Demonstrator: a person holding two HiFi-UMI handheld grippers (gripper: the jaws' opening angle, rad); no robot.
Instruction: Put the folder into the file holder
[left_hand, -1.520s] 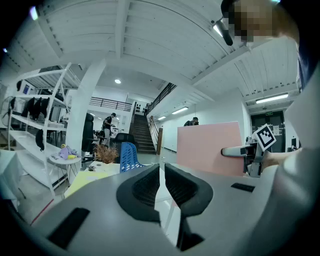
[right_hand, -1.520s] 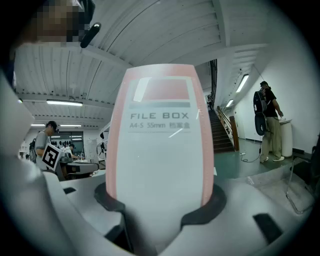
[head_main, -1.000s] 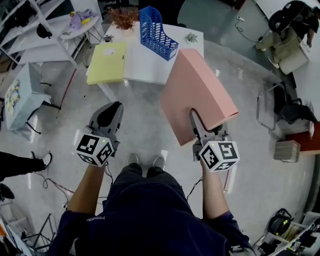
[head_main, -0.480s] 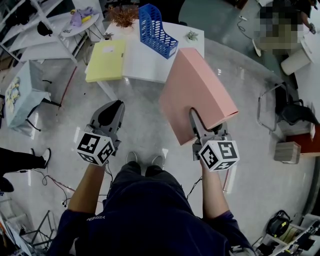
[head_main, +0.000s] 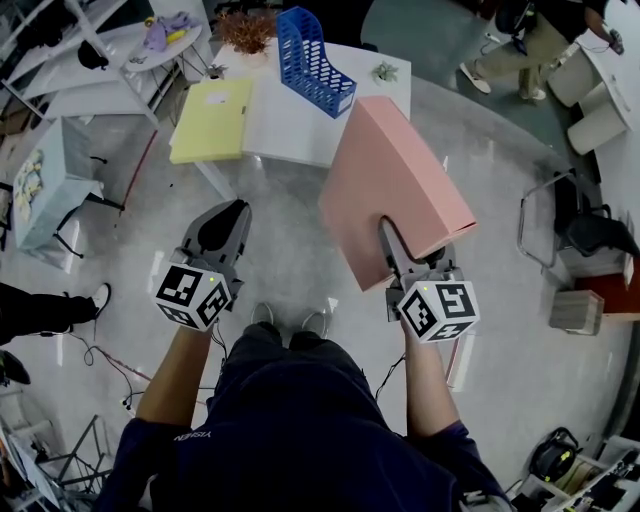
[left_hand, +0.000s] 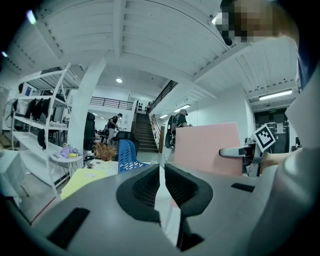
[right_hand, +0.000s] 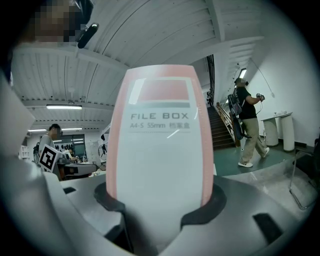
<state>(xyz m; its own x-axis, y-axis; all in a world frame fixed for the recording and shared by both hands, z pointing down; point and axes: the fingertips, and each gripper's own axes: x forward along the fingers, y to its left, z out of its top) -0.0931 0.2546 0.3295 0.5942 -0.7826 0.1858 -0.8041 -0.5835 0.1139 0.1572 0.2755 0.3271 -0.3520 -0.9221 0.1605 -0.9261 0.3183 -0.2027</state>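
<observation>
The right tool (head_main: 391, 240) is clenched on the lower edge of a pink folder (head_main: 395, 185). The folder is held in the air over the floor, tilted, with its far corner reaching over the near edge of the white worktop (head_main: 290, 130). In the right gripper view the folder's (right_hand: 160, 140) labelled spine fills the space between the jaws of the tool (right_hand: 160, 202), and both pads press on it. The left tool (head_main: 230, 215) hangs empty over the floor, well apart from the folder. In the left gripper view its (left_hand: 161, 172) jaws stand together with only a slit between them.

On the worktop stands one blue file holder (head_main: 315, 62), near the far edge, slanted, its open side up. One yellow folder (head_main: 212, 120) lies flat to its left, on the worktop's left end. That makes two folders in all. There are two plants: a dried brown one (head_main: 245, 32) just left of the holder and a small green one (head_main: 382, 72) near the right corner.

Between the pink folder and the holder lies bare worktop.

To the left are a white rack (head_main: 60, 60) and a round side table (head_main: 165, 42). A dark chair (head_main: 580, 225) stands on the right. One person (head_main: 520, 40) walks at the top right, well away.
</observation>
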